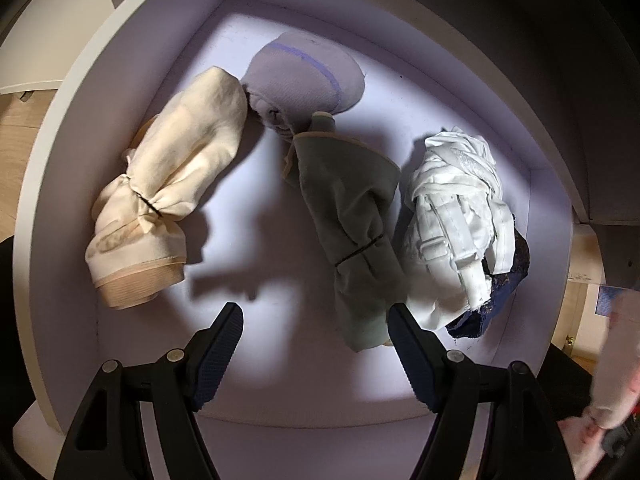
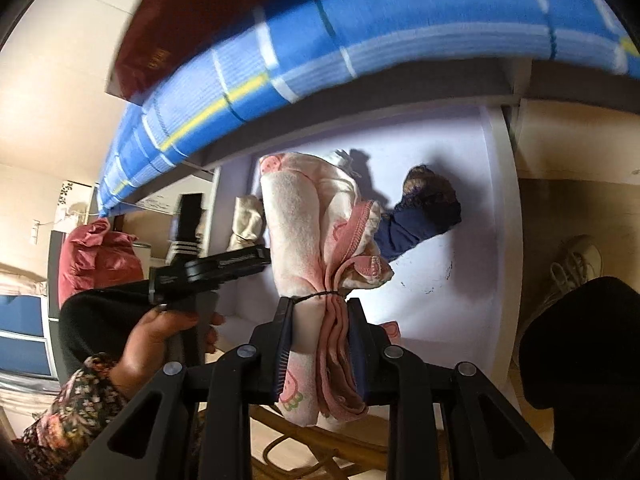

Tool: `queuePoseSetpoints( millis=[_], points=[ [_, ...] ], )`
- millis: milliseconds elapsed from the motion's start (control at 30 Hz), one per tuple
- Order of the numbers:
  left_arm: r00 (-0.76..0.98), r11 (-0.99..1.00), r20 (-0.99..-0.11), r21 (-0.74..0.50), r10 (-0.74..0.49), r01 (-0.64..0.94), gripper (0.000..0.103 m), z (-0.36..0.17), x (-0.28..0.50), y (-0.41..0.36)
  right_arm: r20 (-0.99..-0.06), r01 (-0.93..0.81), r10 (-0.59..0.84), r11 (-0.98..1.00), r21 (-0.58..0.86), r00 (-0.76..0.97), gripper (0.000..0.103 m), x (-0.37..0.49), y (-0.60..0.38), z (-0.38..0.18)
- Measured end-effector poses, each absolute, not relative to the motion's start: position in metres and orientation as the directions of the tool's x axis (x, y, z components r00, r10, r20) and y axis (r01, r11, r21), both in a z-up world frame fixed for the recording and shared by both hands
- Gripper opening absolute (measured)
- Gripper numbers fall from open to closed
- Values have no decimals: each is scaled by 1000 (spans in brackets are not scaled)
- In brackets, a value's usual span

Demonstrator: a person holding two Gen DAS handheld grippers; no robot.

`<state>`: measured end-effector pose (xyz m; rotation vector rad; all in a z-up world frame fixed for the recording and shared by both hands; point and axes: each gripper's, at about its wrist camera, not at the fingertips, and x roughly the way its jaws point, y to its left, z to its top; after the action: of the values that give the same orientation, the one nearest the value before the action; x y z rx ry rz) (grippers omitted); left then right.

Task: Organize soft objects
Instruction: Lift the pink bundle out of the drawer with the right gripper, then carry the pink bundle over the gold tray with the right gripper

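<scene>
My left gripper (image 1: 316, 316) hangs open over a white drawer (image 1: 48, 160), nothing between its fingers. Below it lie tied cloth rolls: a cream one (image 1: 160, 184) at left, a sage green one (image 1: 352, 232) in the middle with its near end beside the right fingertip (image 1: 396, 316), and a white one (image 1: 456, 216) on a navy piece (image 1: 504, 292). A grey-lavender roll (image 1: 304, 76) lies at the back. My right gripper (image 2: 320, 304) is shut on a pink and cream roll (image 2: 316, 232) bound with a black band, held above the drawer (image 2: 504, 200). The navy piece (image 2: 424, 216) lies beyond it.
A blue checked mattress (image 2: 360, 40) overhangs the drawer's far side. A person's hand (image 2: 168, 336) in a floral sleeve holds the left gripper's handle (image 2: 224, 264). A pale shoe (image 2: 576, 260) stands on the floor at right. A red bag (image 2: 96, 256) sits at left.
</scene>
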<state>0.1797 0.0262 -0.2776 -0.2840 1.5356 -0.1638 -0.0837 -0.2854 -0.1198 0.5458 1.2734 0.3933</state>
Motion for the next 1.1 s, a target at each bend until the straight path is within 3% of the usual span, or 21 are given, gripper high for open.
queuePoseSetpoints(
  millis=[667, 1100],
  points=[
    [31, 956, -958, -288, -286, -58, 76, -295, 192, -1, -669, -125, 602, 776, 618, 436, 27, -84, -295, 34],
    [25, 954, -955, -296, -295, -41, 76, -311, 205, -31, -660, -175, 563, 810, 559, 499, 27, -45, -295, 102]
  ],
)
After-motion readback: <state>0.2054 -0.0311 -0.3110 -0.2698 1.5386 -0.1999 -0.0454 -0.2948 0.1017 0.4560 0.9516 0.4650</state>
